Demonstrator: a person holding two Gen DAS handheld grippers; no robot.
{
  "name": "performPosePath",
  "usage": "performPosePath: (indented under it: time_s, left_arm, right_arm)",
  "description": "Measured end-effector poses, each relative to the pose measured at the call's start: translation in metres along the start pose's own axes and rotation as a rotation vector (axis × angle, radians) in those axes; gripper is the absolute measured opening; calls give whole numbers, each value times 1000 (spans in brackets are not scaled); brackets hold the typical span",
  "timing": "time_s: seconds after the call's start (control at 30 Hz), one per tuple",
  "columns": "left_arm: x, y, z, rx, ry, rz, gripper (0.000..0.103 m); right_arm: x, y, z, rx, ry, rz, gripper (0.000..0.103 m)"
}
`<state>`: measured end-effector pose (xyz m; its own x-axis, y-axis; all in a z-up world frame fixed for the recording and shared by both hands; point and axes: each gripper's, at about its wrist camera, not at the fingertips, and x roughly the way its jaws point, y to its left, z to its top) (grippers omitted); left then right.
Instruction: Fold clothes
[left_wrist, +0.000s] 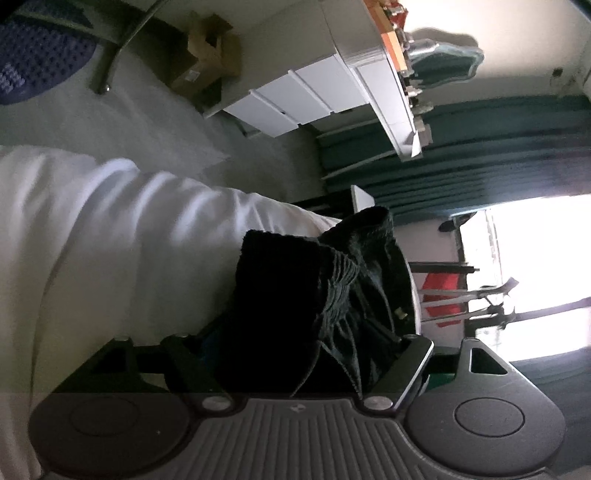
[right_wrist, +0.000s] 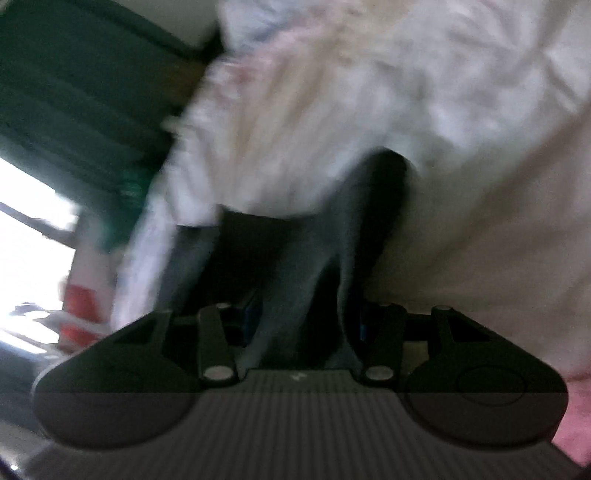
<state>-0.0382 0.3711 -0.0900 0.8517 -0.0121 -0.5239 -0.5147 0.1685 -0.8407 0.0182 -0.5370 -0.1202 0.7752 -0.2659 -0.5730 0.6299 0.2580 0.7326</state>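
Dark garment (left_wrist: 314, 295), bunched between both grippers, lifted over white bedding (left_wrist: 110, 229).
Left gripper (left_wrist: 306, 354): jaws wide, clamped on a thick wad of the garment, drawstring at 3 o'clock of the wad. Right gripper (right_wrist: 299, 332): jaws about half closed on a fold of the same cloth; view blurred. Step, judged: gathering and lifting before laying flat. Next move calls for spreading it smooth on the bedding. Surroundings: white drawers (left_wrist: 295, 96) at 12 o'clock, cardboard box (left_wrist: 207, 51) at 11, green curtain (left_wrist: 461, 147) at 2. Hindrance: rumpled bedding.
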Motion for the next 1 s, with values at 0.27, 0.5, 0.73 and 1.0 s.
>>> performPosePath:
  time_s: [0.27, 0.5, 0.73, 1.0]
  left_arm:
    - [1, 7, 1, -21, 4, -32, 79]
    - [10, -4, -3, 85, 29, 25, 78]
    - [20, -27, -17, 233, 64, 120, 79]
    - [30, -26, -16, 199, 60, 75, 50]
  right_arm:
    - [-1, 20, -3, -78, -87, -98, 6]
    - [-19, 5, 2, -31, -142, -167, 6]
    - [-12, -2, 5, -41, -80, -317, 22]
    - [-1, -5, 3, 2, -97, -278, 43]
